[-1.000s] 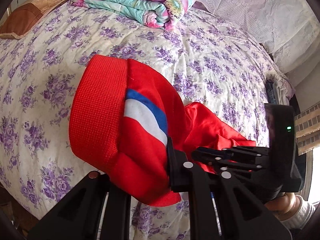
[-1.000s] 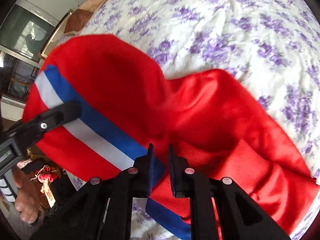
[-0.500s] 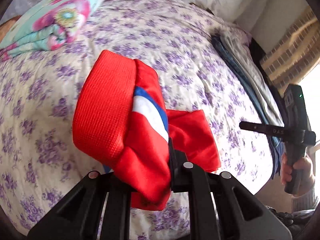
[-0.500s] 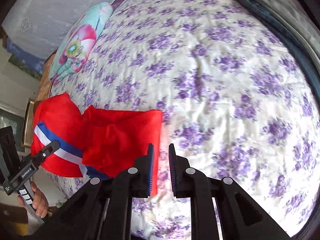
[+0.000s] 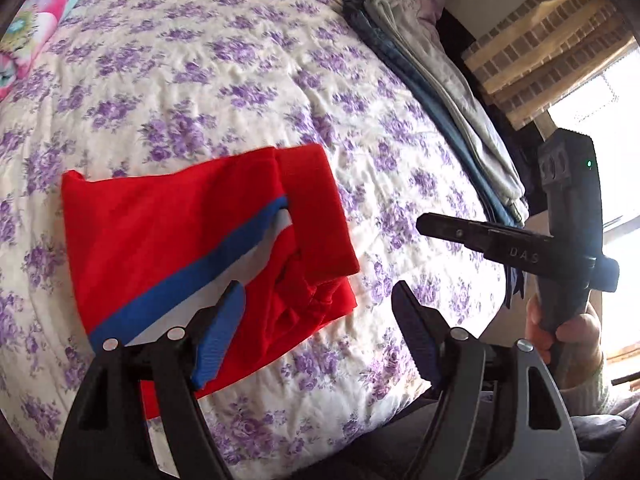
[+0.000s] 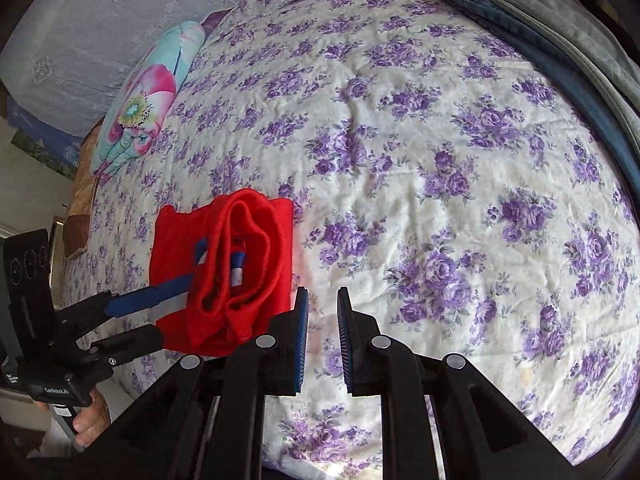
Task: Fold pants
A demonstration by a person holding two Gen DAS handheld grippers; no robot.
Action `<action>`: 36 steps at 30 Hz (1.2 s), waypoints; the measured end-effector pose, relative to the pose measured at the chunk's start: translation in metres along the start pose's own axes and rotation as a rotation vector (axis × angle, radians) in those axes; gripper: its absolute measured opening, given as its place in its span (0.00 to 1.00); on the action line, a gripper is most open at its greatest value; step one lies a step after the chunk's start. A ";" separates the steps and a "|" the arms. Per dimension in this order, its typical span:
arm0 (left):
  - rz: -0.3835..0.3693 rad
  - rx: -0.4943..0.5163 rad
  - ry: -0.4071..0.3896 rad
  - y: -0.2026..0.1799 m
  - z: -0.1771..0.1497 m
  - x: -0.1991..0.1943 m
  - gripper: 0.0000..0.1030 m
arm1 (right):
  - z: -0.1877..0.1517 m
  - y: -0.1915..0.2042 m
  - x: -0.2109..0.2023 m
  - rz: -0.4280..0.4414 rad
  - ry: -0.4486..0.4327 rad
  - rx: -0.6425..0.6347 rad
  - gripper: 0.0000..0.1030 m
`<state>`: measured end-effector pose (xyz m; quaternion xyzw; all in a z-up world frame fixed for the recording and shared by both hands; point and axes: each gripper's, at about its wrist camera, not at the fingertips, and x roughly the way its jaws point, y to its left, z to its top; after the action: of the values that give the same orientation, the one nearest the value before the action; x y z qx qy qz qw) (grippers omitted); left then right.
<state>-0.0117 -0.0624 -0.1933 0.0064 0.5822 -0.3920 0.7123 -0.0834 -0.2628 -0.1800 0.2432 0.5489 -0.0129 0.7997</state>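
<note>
I see the pants (image 5: 192, 248) folded on the bed (image 5: 248, 80), under my left gripper (image 5: 316, 332), fingers apart; the right gripper (image 6: 322, 340), slightly parted, is beside them.

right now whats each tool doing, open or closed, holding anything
Left tool: open, holding nothing; the red pants lie folded on the bed under it.
Right tool: slightly open, holding nothing, off to the side of the pants.
</note>
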 end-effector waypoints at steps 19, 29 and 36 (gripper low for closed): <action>0.065 -0.218 0.061 0.079 -0.011 0.030 0.30 | 0.016 0.094 0.081 -0.109 0.238 -0.318 0.22; 0.052 -0.299 -0.105 0.096 -0.042 -0.048 0.30 | 0.075 0.225 0.095 0.022 0.147 -0.664 0.50; -0.012 -0.291 -0.096 0.091 -0.048 -0.023 0.28 | 0.078 0.250 0.187 -0.107 0.329 -0.753 0.24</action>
<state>0.0002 0.0353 -0.2306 -0.1191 0.5983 -0.3073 0.7304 0.1307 -0.0277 -0.2295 -0.0965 0.6477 0.1863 0.7324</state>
